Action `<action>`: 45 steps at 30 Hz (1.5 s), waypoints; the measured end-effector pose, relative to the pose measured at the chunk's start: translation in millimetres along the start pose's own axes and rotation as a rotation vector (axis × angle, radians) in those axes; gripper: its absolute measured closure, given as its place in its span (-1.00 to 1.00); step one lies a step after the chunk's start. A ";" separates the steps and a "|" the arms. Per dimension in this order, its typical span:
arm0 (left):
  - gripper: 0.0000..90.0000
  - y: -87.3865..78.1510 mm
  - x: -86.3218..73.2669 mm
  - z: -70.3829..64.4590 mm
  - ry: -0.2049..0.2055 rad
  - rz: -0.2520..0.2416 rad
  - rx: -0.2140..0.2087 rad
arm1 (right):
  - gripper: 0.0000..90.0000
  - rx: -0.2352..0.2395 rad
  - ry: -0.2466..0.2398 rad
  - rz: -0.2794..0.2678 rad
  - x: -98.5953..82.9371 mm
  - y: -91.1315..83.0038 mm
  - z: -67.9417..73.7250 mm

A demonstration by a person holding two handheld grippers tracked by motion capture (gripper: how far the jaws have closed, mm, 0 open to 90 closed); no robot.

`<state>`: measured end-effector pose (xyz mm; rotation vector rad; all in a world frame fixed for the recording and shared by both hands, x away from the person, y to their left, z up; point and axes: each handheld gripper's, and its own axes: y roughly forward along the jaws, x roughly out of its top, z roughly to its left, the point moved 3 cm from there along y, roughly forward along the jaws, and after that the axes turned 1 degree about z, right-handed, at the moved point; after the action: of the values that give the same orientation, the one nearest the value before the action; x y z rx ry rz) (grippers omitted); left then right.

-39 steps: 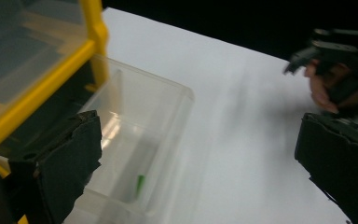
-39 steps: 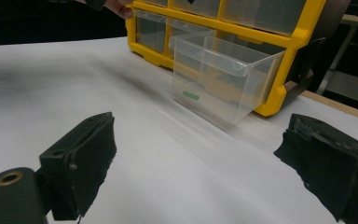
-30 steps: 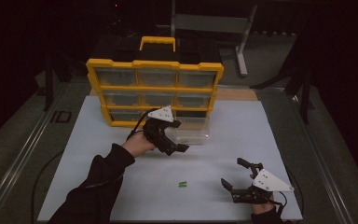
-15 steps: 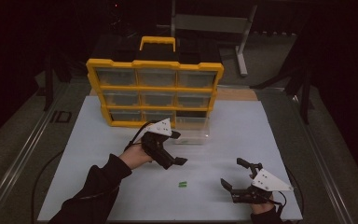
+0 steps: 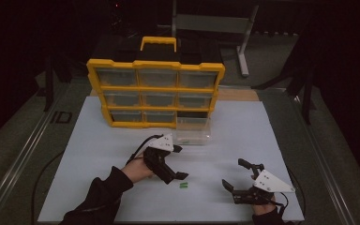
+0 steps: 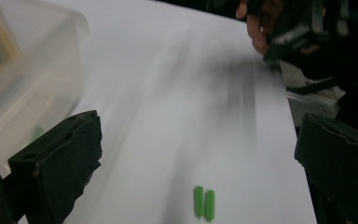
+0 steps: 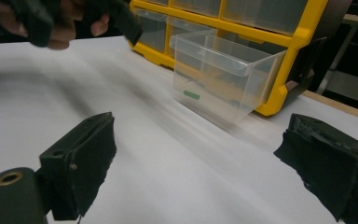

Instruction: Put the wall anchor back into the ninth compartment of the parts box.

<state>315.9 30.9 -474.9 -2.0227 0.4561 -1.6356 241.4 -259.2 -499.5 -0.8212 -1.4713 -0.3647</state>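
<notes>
From above, we see the left gripper (image 5: 178, 162) hanging over the white table (image 5: 84, 154), jaws spread, just above and left of two small green pegs (image 5: 183, 185). The right gripper (image 5: 238, 175) rests near the table's front edge, also open and empty.

In the left gripper view, the pegs (image 6: 204, 203) lie side by side between our parted jaws.

In the right gripper view, our open jaws frame a clear drawer (image 7: 223, 74) standing before the yellow cabinet (image 7: 303, 37), with one green peg (image 7: 191, 95) inside.
</notes>
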 end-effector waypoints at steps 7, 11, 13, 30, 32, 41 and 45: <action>-0.96 15.7 -18.9 -4.8 -0.039 0.035 -0.056 | -0.80 0.002 -0.005 -0.001 0.1 0.2 0.1; -0.92 22.6 -26.9 -7.8 -0.010 0.059 -0.033 | -0.80 0.002 -0.006 0.001 0.1 0.3 0.5; -0.91 25.9 -31.0 -9.1 0.014 0.075 -0.008 | -0.80 0.002 -0.006 0.001 0.3 0.3 0.7; 0.28 36.0 -44.4 -2.4 -0.002 0.095 -0.004 | -0.80 0.006 -0.006 0.002 0.2 0.3 0.9; 0.35 37.0 -44.2 -3.0 -0.003 0.097 -0.013 | -0.80 0.005 -0.006 0.003 0.1 0.4 0.8; 0.58 43.8 -47.0 -3.3 0.006 0.141 -0.030 | -0.80 0.006 -0.010 0.004 0.1 0.6 0.8; 0.63 47.2 -51.1 -1.8 0.003 0.164 -0.034 | -0.80 0.005 -0.008 0.008 -0.1 0.8 1.0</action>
<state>304.9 19.7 -542.8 -1.9517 0.6373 -1.5417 241.2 -258.0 -499.8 -0.8253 -1.4758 -0.3526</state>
